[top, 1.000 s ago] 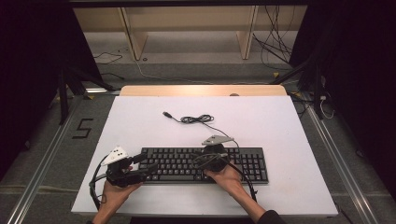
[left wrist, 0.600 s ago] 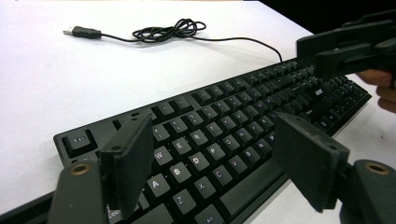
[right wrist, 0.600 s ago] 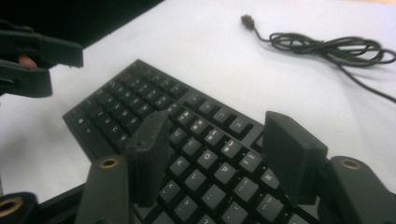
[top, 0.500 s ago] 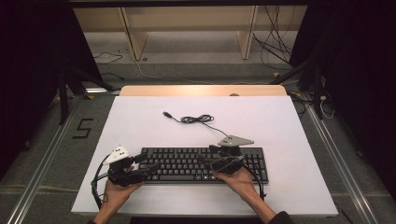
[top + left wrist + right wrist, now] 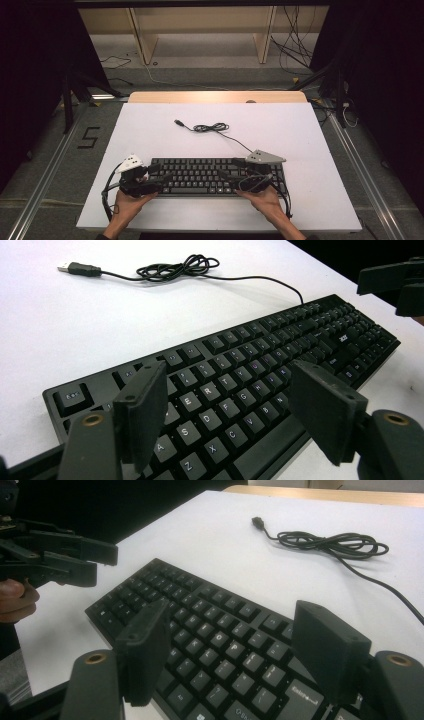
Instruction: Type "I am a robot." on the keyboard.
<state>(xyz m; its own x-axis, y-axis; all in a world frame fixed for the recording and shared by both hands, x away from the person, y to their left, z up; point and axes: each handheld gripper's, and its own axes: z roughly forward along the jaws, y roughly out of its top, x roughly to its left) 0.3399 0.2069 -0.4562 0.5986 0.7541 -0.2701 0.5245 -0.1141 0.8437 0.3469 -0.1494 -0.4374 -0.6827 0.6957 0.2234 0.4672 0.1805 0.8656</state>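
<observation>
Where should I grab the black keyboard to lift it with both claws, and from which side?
Take the keyboard by its two short ends, the left claw coming in from the left end, the right claw from the right. It lies flat and long, so an end grip on the thin edges should keep it level. Both claws are open over the keys now. Mind the cable trailing from the back.

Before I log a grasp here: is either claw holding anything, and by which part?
Nothing is held. The left claw and the right claw both stand open over the keyboard, near its two ends, with only keys seen between the jaws.
</observation>
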